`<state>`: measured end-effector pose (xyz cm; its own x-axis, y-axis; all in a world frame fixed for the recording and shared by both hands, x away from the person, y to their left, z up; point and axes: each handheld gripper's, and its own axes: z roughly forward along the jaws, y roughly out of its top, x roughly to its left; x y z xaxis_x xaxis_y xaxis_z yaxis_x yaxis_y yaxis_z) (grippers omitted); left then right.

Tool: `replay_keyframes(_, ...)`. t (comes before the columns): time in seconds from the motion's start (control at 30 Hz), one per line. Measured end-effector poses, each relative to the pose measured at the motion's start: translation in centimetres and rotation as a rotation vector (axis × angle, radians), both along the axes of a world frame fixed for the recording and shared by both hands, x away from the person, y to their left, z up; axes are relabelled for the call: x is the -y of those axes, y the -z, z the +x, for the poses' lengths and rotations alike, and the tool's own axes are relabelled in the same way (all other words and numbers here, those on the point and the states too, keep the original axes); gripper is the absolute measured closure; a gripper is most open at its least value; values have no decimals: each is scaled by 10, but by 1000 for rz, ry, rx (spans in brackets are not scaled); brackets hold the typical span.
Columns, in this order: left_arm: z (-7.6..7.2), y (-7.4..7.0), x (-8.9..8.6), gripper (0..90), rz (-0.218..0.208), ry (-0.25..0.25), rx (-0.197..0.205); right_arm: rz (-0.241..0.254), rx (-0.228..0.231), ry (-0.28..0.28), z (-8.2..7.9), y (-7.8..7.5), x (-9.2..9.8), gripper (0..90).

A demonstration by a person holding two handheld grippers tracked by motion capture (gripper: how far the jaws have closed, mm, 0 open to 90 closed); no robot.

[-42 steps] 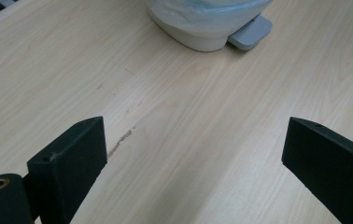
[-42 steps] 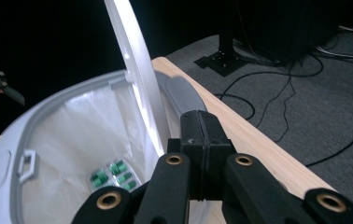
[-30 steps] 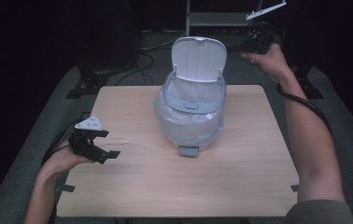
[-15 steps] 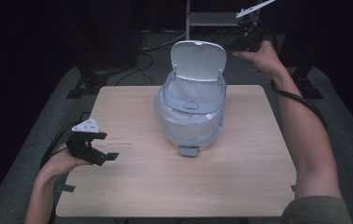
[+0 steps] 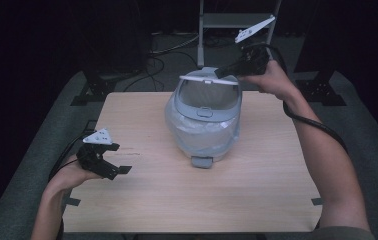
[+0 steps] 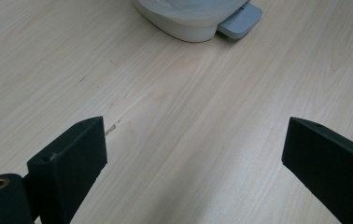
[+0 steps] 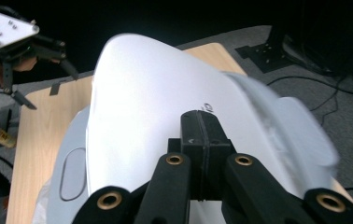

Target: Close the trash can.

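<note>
Nearest me, the left gripper (image 5: 111, 167) rests low over the wooden table (image 5: 257, 200), jaws spread wide with nothing but bare wood between them. Ahead of those jaws sits the grey pedal bin (image 5: 203, 120), its foot pedal (image 6: 239, 20) pointing back at them. Farther off, the right gripper (image 7: 201, 136) has its jaws pressed together, tips resting on the bin's lid (image 7: 146, 116), holding nothing.

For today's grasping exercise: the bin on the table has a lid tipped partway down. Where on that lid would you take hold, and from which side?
Grip the lid at its thin free edge, coming from the far side of the bin, where the right gripper rests on it. The lid's top is a broad smooth dome with nothing to pinch; only the rim fits between jaws. Probably steadier near the middle.
</note>
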<state>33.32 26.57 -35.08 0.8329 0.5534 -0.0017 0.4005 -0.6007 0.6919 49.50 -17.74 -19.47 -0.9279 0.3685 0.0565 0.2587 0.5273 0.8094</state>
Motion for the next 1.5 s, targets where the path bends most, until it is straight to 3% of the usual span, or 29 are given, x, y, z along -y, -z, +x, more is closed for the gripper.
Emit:
replay_keyframes(0.33,2,-4,4,57,28,-1,10,-11,6,-42,-16,20,-13,897)
replay_keyframes(0.6,2,-4,8,57,25,11,18,-42,-3,-57,-22,33,-24,897)
replay_keyframes(0.9,3,0,4,57,14,13,16,-14,53,-42,-29,39,-28,900)
replay_keyframes(1.17,2,5,0,57,-4,5,14,-26,99,-19,-36,41,-29,900)
replay_keyframes(1.2,2,5,0,57,-2,6,14,-44,114,-15,-37,42,-30,900)
replay_keyframes(1.37,1,4,0,57,1,10,17,-45,114,6,-39,42,-31,896)
replay_keyframes(1.4,2,4,0,57,-3,11,18,-48,120,11,-40,41,-31,794)
replay_keyframes(1.5,2,2,0,57,-3,12,19,-27,105,14,-41,39,-25,728)
